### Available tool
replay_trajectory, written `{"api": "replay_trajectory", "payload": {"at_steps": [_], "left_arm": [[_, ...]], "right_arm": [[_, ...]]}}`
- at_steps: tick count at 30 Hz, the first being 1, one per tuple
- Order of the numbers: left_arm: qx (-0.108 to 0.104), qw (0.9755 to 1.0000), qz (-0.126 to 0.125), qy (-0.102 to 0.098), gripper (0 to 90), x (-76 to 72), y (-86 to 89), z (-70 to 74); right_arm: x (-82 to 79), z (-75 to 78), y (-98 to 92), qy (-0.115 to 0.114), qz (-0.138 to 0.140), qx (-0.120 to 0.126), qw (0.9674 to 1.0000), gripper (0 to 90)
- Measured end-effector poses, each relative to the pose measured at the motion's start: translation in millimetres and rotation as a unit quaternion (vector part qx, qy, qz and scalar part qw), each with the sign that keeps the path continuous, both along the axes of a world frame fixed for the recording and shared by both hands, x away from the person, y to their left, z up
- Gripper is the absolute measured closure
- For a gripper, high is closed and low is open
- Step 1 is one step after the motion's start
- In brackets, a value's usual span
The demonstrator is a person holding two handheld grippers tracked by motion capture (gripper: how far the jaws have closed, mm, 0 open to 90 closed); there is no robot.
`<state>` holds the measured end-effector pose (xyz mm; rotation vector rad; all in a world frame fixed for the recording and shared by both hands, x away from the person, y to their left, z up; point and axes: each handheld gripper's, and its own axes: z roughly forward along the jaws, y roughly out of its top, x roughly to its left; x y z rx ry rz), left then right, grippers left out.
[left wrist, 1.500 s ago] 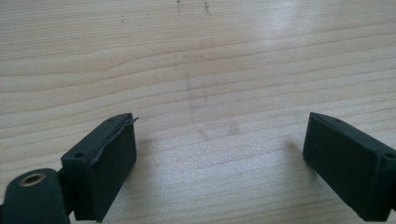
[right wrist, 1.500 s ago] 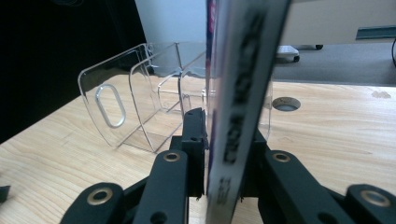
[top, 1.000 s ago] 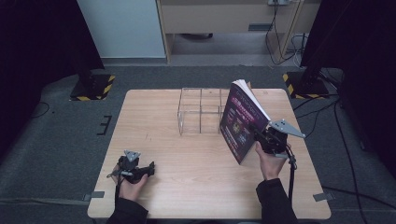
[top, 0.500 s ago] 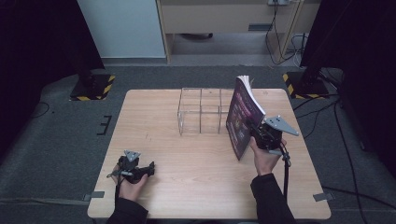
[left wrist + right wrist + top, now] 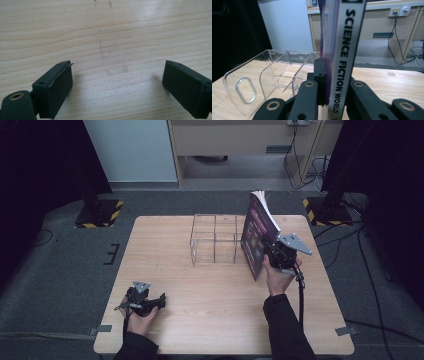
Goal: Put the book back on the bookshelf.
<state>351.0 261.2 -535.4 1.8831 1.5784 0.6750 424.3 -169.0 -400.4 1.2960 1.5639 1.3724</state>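
Here the right tool [image 5: 333,85] clamps a thin glossy book [image 5: 345,50] upright.

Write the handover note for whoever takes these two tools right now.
Right tool: shut on the book, gripping it at the spine; the book is upright, just right of the clear divider rack.
Left tool: open, holding nothing, low over the wooden table near its front left corner.
Done: book picked up and stood on end beside the rack.
Left: the book is not yet in any of the rack's slots. Probably slide it into one, then release.
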Motion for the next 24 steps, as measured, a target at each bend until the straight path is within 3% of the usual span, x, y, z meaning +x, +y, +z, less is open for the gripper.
{"api": "replay_trajectory", "payload": {"at_steps": [7, 12, 24], "left_arm": [[0.000, 1.0000, 0.000, 0.000, 8.7, 0.0, 0.0, 0.0], [-0.001, 1.0000, 0.000, -0.001, 8.7, 0.1, -0.1, -0.1], [-0.001, 1.0000, 0.000, -0.001, 8.7, 0.1, -0.1, -0.1]], "right_arm": [[11.3, -4.5, 1.1, 0.000, -0.009, 0.007, 0.9999, 83.0], [17.6, -7.5, 5.1, -0.001, -0.014, -0.002, 0.9999, 83.0], [24.2, -14.3, 10.3, -0.016, -0.034, 0.005, 0.9993, 82.9]]}}
